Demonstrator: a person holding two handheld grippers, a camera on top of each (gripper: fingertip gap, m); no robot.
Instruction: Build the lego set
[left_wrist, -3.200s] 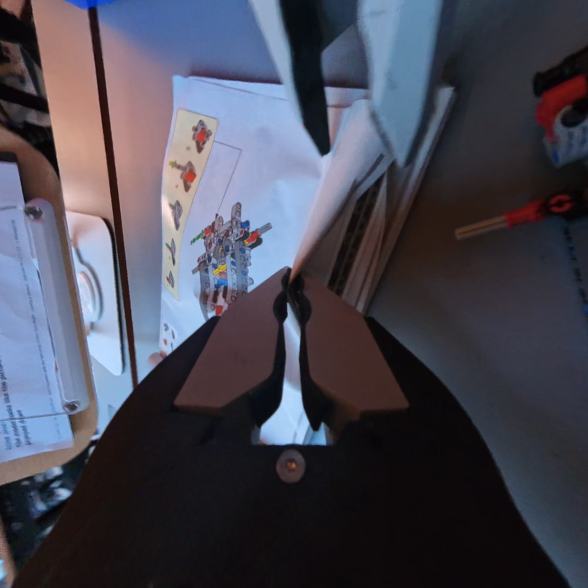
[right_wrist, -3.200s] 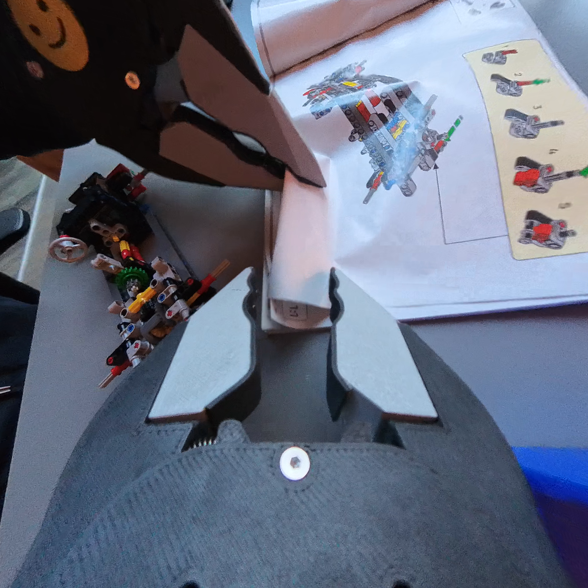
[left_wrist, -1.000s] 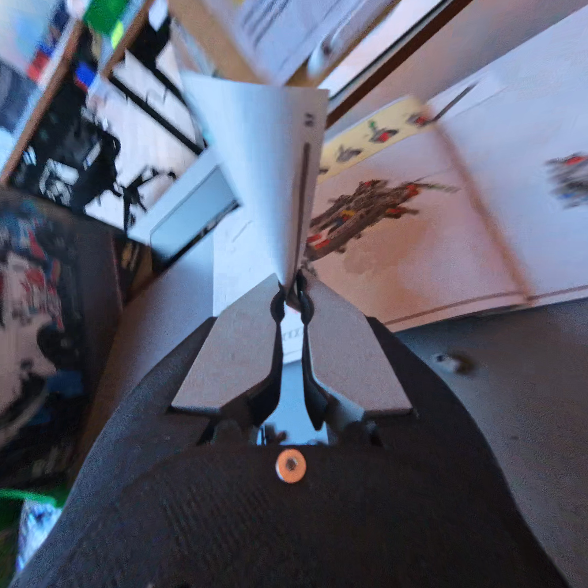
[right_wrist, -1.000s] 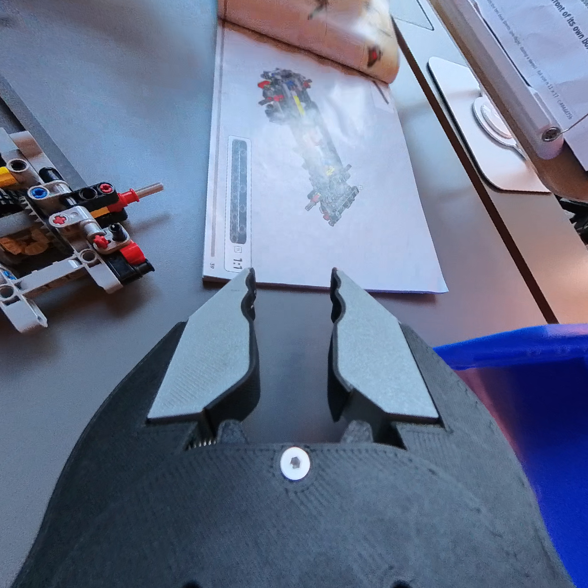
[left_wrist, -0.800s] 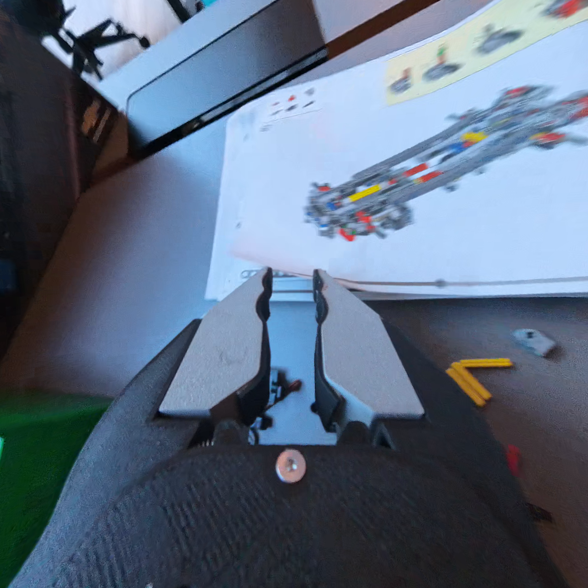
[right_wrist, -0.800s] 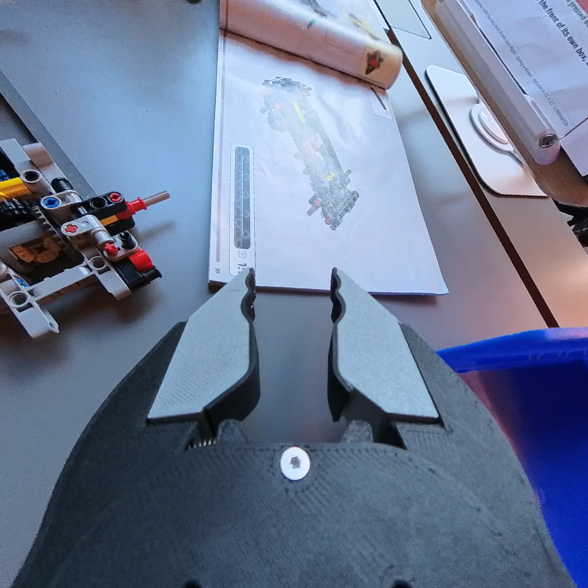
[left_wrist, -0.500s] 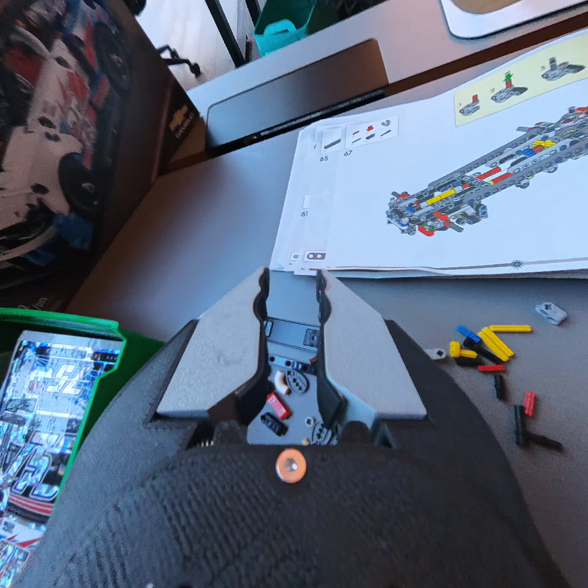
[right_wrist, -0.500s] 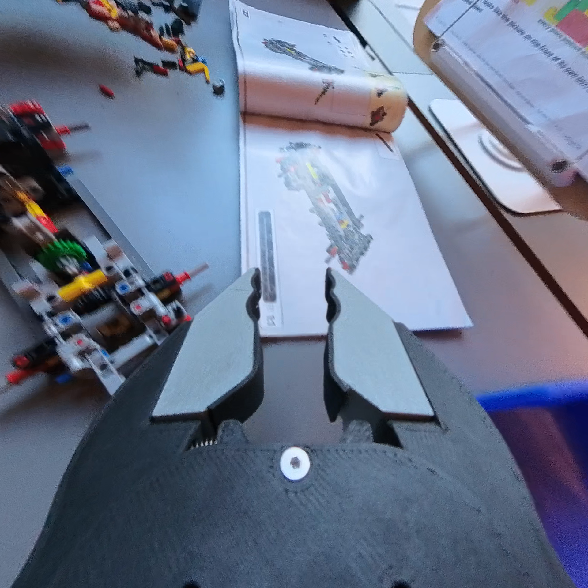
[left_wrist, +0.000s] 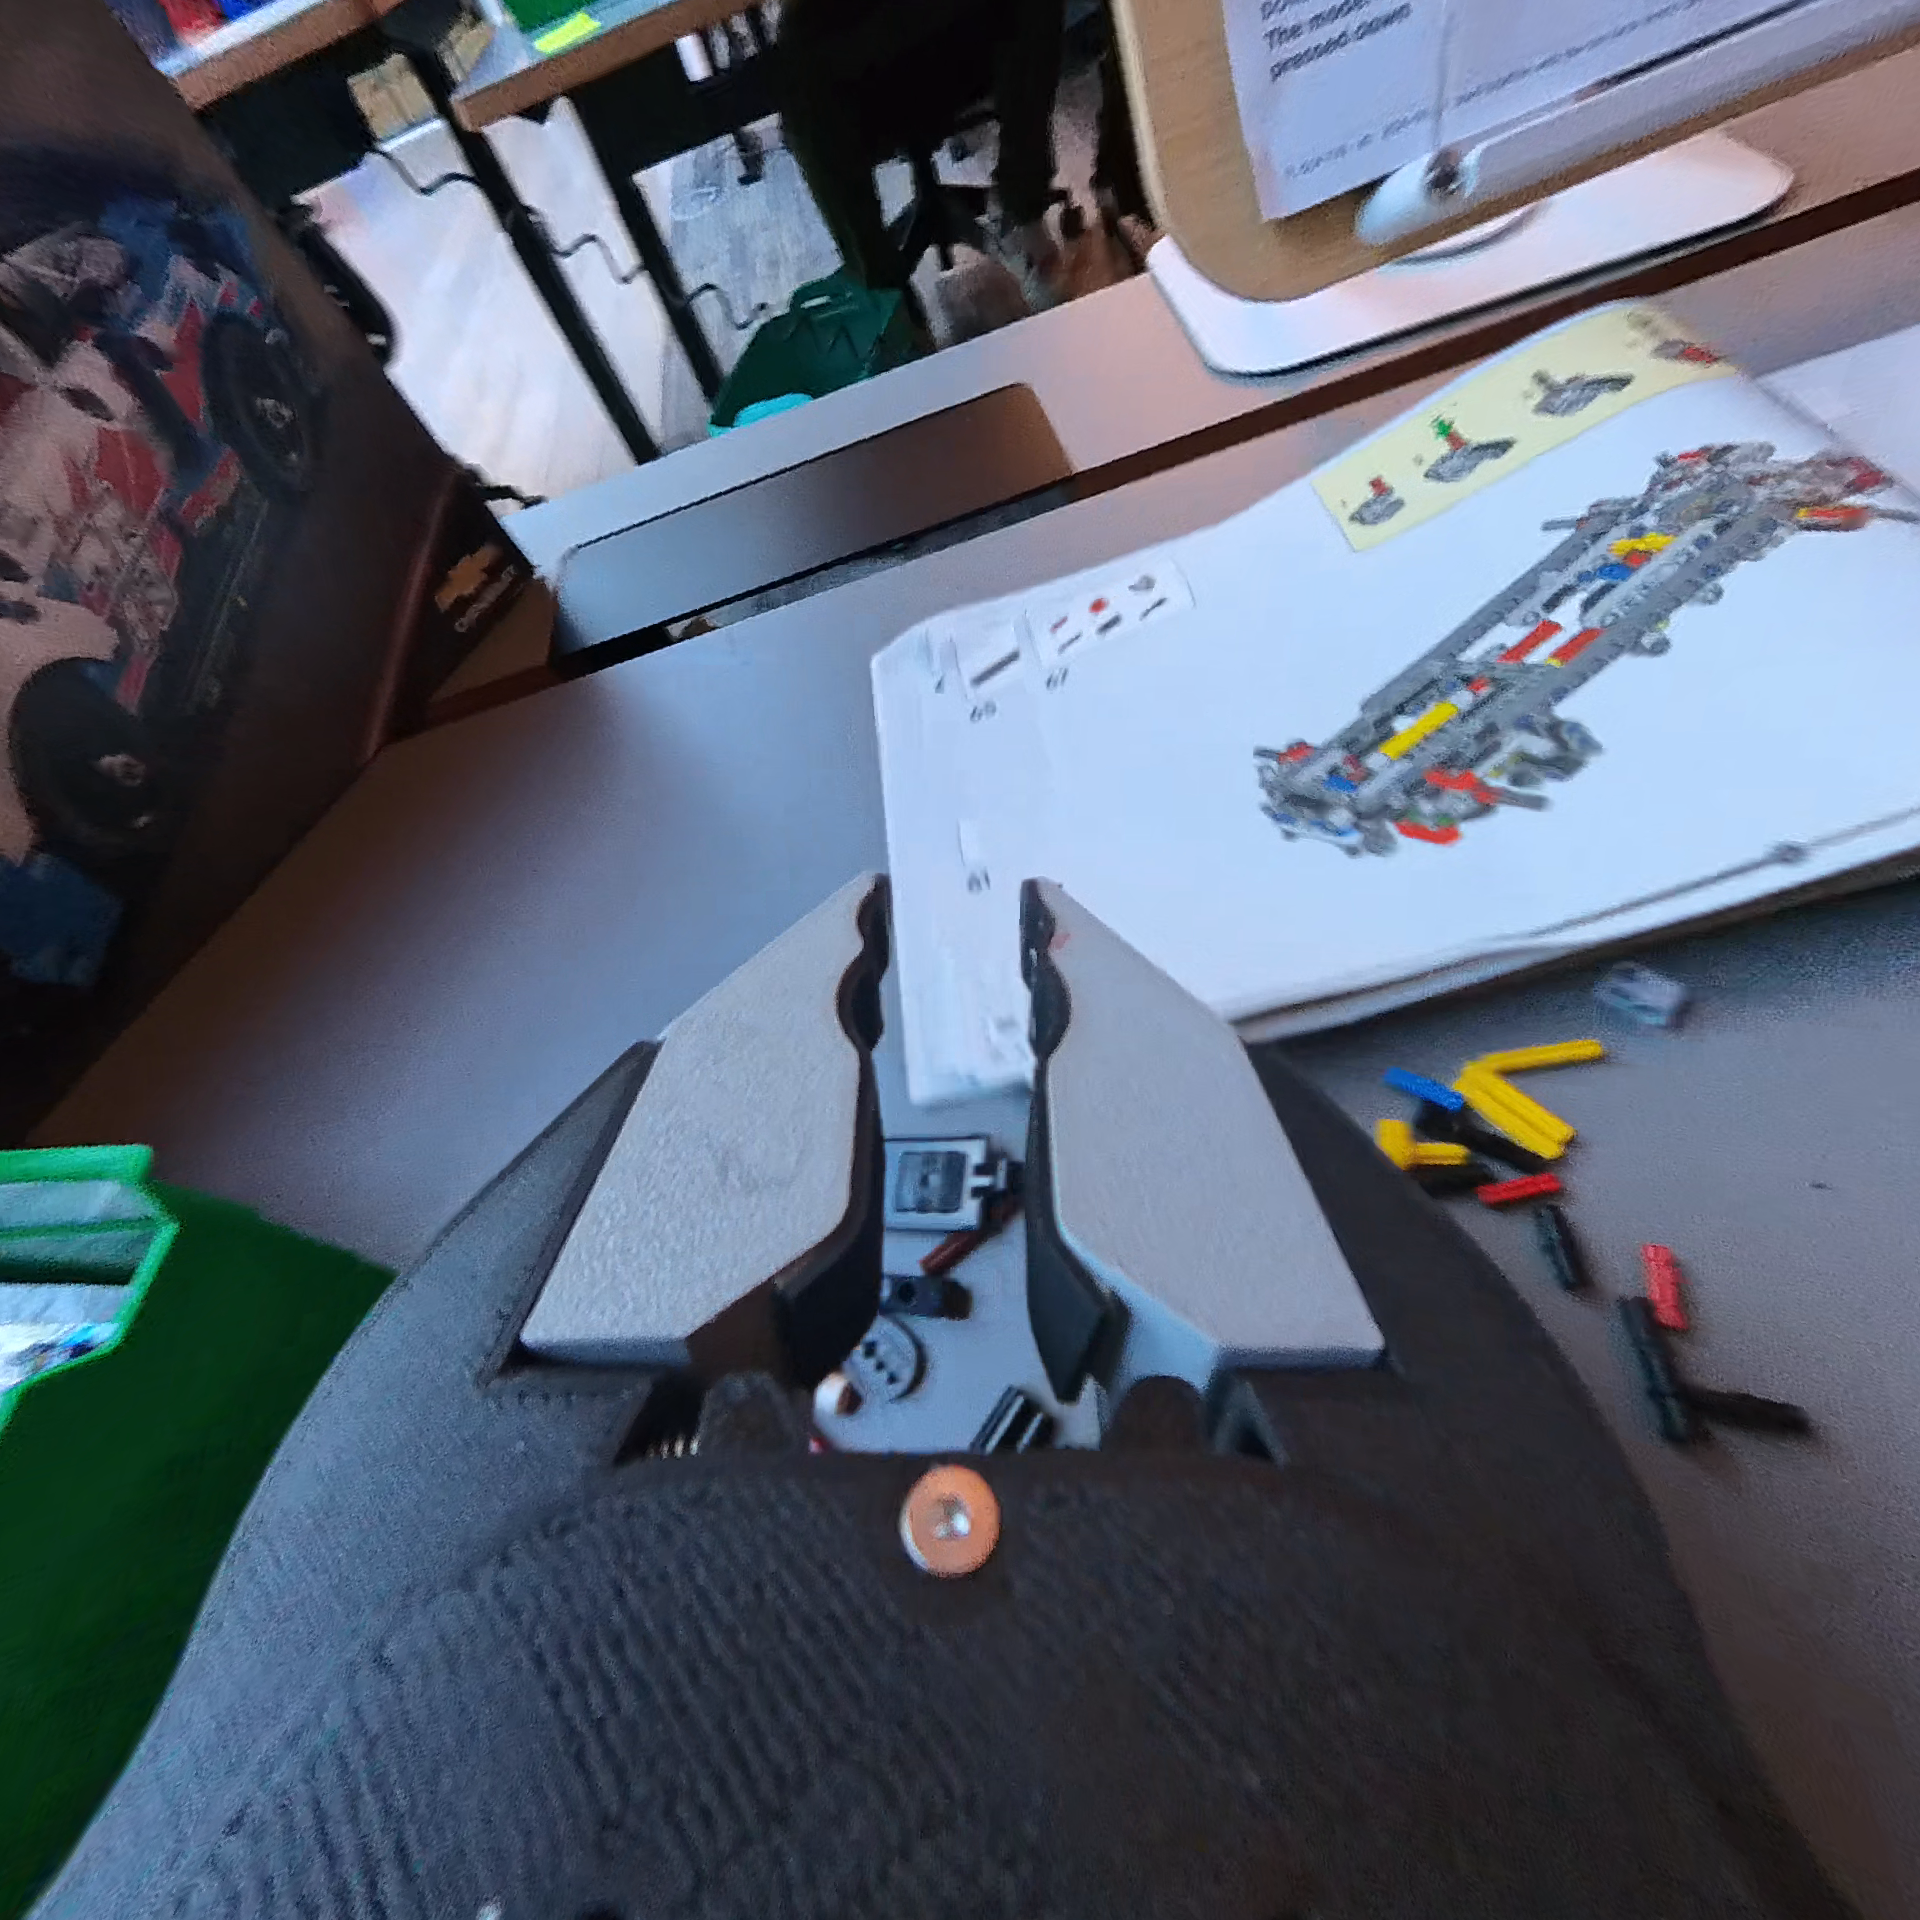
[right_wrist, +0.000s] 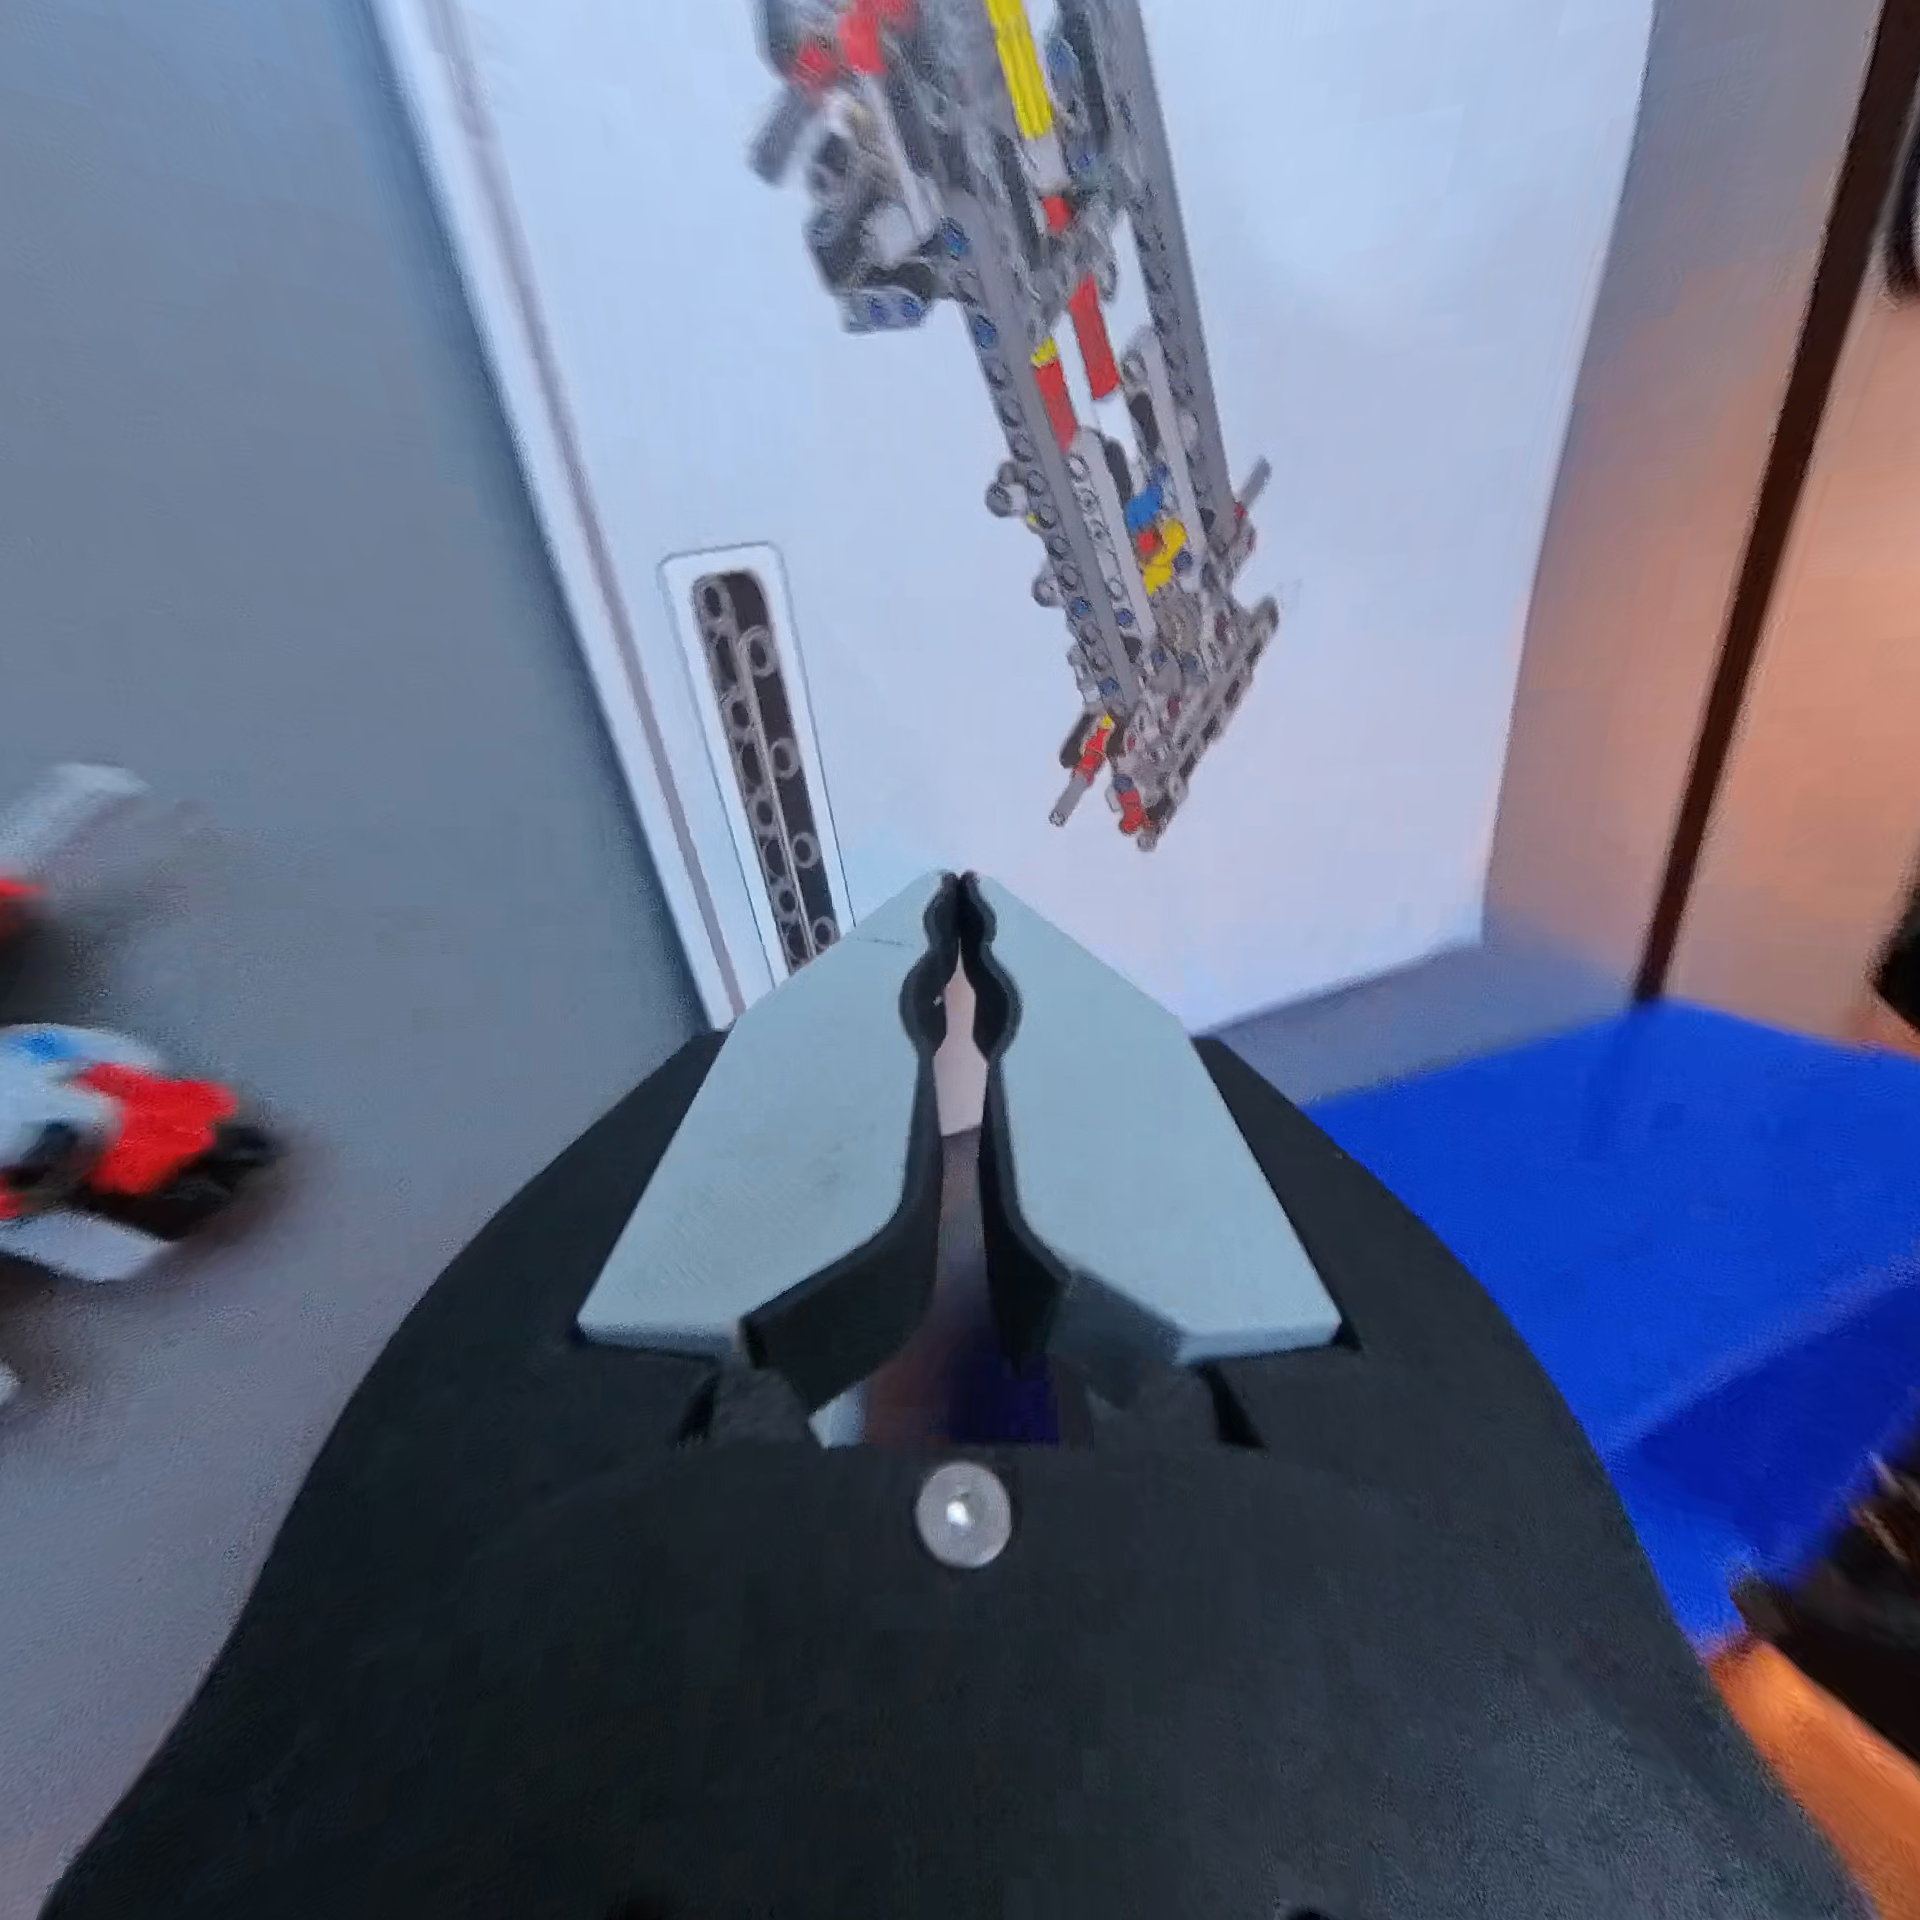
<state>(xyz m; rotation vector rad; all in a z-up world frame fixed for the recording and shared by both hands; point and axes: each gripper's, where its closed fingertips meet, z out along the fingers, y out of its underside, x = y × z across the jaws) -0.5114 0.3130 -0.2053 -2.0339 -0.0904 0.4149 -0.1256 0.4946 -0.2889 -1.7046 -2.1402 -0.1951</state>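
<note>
An open instruction booklet (left_wrist: 1299, 727) lies flat on the grey table, showing a drawing of a brick-built chassis. My left gripper (left_wrist: 954, 894) is open and holds nothing. Its fingertips hover over the booklet's near left corner without touching it. Small loose parts (left_wrist: 935, 1184) lie on the table below, between its fingers. In the right wrist view the booklet's other page (right_wrist: 644, 312) fills the upper middle. My right gripper (right_wrist: 958, 883) is shut, its tips meeting just above that page's near edge. A partly built brick model (right_wrist: 94, 1143) lies blurred at the left.
Loose yellow, blue, red and black pins (left_wrist: 1496, 1112) lie right of the left gripper. A green bin (left_wrist: 94, 1351) sits at the near left, a printed box (left_wrist: 135, 520) stands behind it. A blue bin (right_wrist: 1621, 1195) is at the right. A paper stand (left_wrist: 1455, 135) is at the back. The tips of one gripper are about 45 centimeters away from the tips of the other.
My left gripper let go of the page it was pinching, opened, and pulled back towards the booklet's corner. My right gripper moved forward over the page and closed from open to shut.
</note>
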